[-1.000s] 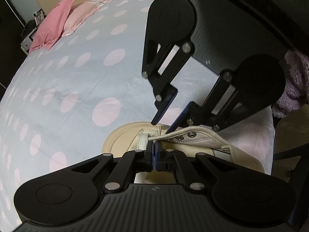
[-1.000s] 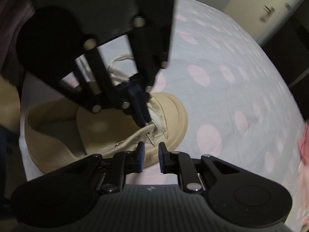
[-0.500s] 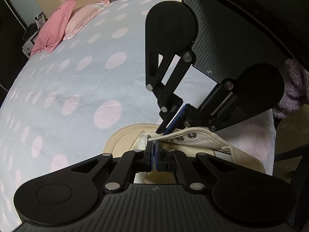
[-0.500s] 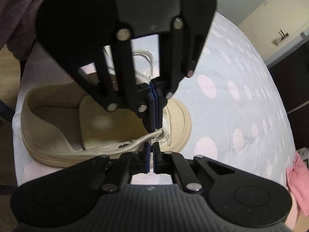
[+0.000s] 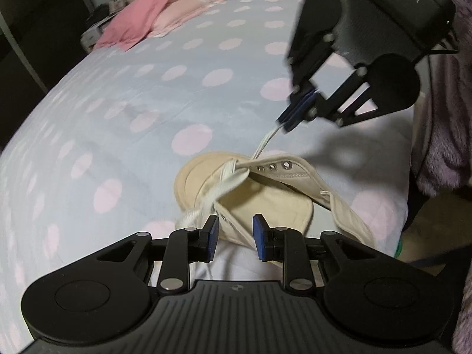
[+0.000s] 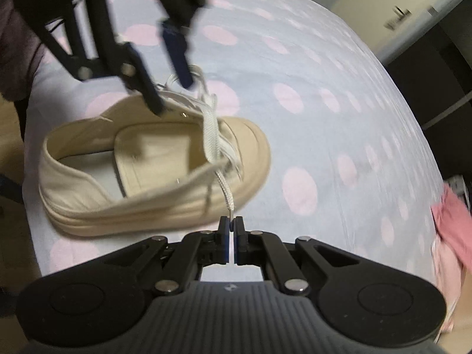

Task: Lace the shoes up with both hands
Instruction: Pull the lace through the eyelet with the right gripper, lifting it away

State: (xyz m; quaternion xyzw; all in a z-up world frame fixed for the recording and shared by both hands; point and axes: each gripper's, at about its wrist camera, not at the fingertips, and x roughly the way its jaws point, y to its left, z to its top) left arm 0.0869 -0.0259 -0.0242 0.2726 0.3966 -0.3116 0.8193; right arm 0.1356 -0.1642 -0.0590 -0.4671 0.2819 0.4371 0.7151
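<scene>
A beige low sneaker lies on the spotted bed sheet, toe pointing away from the bed's edge. Its white lace crosses the front eyelets. My right gripper is shut on the lace's thin tip and holds it taut, away from the shoe's side. My left gripper hovers at the shoe's other side with its jaws opening. Nothing is pinched between its blue pads; a loose lace length hangs beside the left pad.
Pink pillows lie at the far end of the bed. A purple fuzzy garment hangs close by the shoe's heel, where the mattress edge drops to the floor. A pink cloth lies at the right.
My left gripper has let go of the lace, opened and drawn back from the shoe. My right gripper closed on the lace tip and pulled it out and away from the eyelets.
</scene>
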